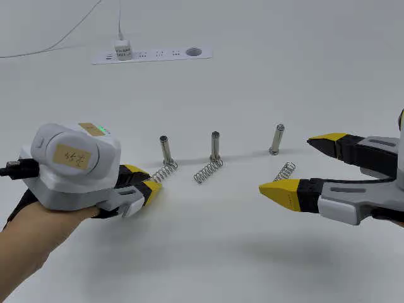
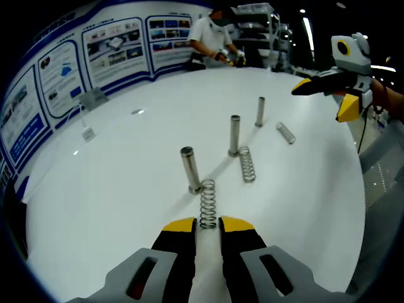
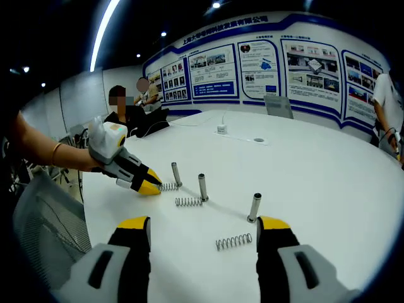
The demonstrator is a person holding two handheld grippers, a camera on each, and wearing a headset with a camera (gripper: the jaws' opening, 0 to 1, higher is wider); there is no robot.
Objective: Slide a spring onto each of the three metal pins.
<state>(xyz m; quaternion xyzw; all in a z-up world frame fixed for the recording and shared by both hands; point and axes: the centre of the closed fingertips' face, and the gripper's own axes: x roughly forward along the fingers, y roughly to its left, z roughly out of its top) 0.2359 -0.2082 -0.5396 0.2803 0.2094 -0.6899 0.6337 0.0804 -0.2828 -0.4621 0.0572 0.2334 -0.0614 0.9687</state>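
While left claw [image 1: 150,187] lies low at leftmost spring [image 1: 165,171] | right claw [image 1: 287,164] agape

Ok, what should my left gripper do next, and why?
Probably squeeze the left gripper shut on the nearest spring: its end sits between the fingers, beside the closest bare pin, and I can't tell it's pinched yet.

Three pins are stood in a row on the tabletop [image 1: 252,252]: left pin [image 1: 165,148], middle pin [image 1: 215,145], right pin [image 1: 278,138]. Before each, a spring is laid: left spring [image 1: 165,170], middle spring [image 1: 207,170], right spring [image 1: 285,170]. A power strip [image 1: 151,55] is set far behind.
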